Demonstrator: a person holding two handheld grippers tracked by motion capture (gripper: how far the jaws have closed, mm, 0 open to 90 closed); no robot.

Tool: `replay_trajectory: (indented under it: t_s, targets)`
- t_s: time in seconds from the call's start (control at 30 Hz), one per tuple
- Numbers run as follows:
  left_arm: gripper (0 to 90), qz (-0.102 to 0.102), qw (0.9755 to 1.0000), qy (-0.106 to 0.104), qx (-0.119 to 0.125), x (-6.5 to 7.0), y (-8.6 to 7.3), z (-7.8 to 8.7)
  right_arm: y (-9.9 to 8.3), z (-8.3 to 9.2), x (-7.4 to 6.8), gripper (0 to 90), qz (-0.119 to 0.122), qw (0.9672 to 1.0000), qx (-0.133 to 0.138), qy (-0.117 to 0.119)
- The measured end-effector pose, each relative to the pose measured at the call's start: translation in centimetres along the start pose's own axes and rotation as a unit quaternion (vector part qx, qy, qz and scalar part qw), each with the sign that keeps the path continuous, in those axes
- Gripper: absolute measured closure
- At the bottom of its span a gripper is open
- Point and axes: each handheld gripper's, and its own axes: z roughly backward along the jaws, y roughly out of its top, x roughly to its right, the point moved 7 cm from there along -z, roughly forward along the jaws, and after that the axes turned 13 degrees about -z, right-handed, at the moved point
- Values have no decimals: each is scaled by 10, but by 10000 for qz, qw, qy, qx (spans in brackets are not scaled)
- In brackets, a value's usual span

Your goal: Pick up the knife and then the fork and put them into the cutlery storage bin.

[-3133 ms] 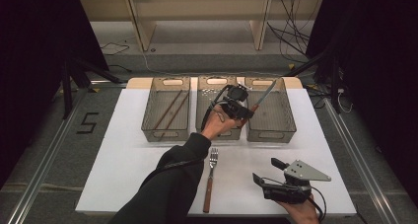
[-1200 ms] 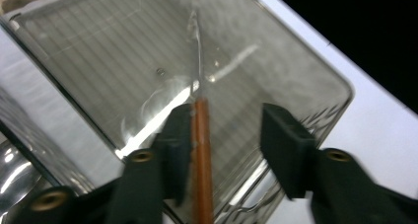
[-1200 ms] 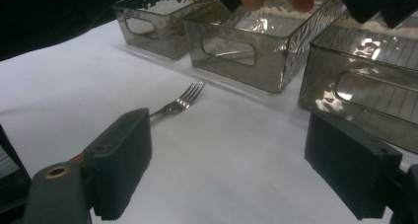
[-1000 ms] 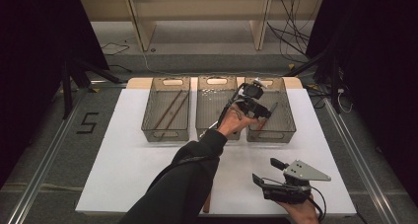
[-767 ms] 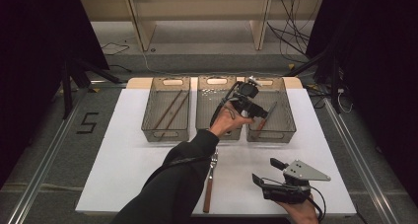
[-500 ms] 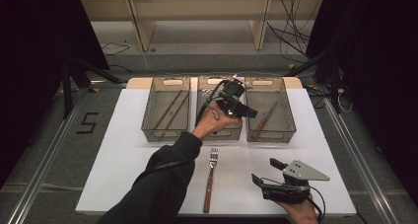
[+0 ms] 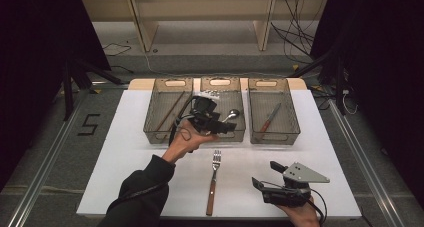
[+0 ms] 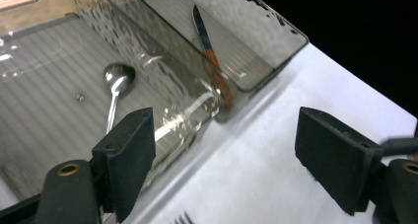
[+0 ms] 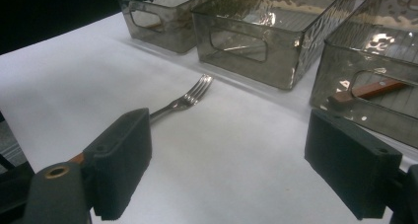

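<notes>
High view is showing cutlery being sorted by kind into three bins. Nearest you, your right gripper [image 7: 260, 184] is resting with jaws released, beside the fork [image 7: 213, 181] lying unsorted. Beyond the fork, your left gripper [image 7: 227, 127] is hovering at the middle bin [image 7: 222, 82], jaws just opening, empty. Left gripper view is revealing the spoon [image 8: 117, 81] inside, and the knife [image 8: 209, 50] next door.

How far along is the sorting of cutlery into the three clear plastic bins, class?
Done: the wooden-handled knife lies in the right clear plastic bin, the silver metal spoon in the middle bin, thin sticks in the left bin. In hand: nothing; the left gripper, its jaws just opened, hangs empty over the middle bin's near edge, and the right gripper rests open. Left: the wooden-handled fork on the white table.
</notes>
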Motion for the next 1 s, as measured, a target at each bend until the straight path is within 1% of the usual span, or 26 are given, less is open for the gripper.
replay_trajectory:
  t_s: [0.03,0.07,0.1,0.27,0.3,0.33,0.5,0.57,0.67,0.7,0.73,0.77,0.8,0.87,0.9,1.0]
  targets:
    - [222,-21,10000,5,5,0,-4,4,0,-1,-1,188,-12,10000,4,13]
    - [220,20,10000,4,60,0,-8,7,0,-1,-1,188,14,10000,-12,15]
    - [219,11,10000,-1,83,0,-13,11,-1,-1,-2,188,4,10000,-17,27]
    - [211,83,9998,81,177,-3,-36,28,-1,-3,-5,188,20,10000,-59,55]
    - [211,94,9997,106,197,-4,-39,31,-1,-4,-6,188,23,9999,-84,80]
    - [210,61,9997,113,197,-4,-44,35,-1,-4,-6,189,11,9999,-70,77]
    - [203,107,9993,152,332,-3,-60,49,-1,-8,-11,189,53,9998,-129,120]
    - [202,125,9992,157,352,-3,-65,53,-2,-10,-13,189,81,9998,-154,140]
    - [198,80,9991,199,355,-2,-73,58,-2,-12,-16,189,99,9996,-182,177]
    - [197,127,9990,197,381,-2,-77,60,-2,-13,-18,190,101,9996,-191,190]
    - [197,132,9990,203,387,-2,-79,61,-2,-15,-19,191,135,9995,-201,207]
    - [197,176,9988,197,420,-1,-82,62,-2,-15,-20,193,127,9994,-221,213]
    - [197,178,9987,193,435,-1,-85,63,-2,-17,-22,195,144,9993,-256,250]
    - [197,155,9986,251,441,-1,-91,65,-3,-19,-24,197,168,9990,-309,261]
    - [197,111,9986,280,424,-1,-95,67,-4,-20,-26,200,191,9989,-326,276]
    - [196,146,9982,291,496,0,-104,71,-5,-23,-31,215,248,9983,-419,330]
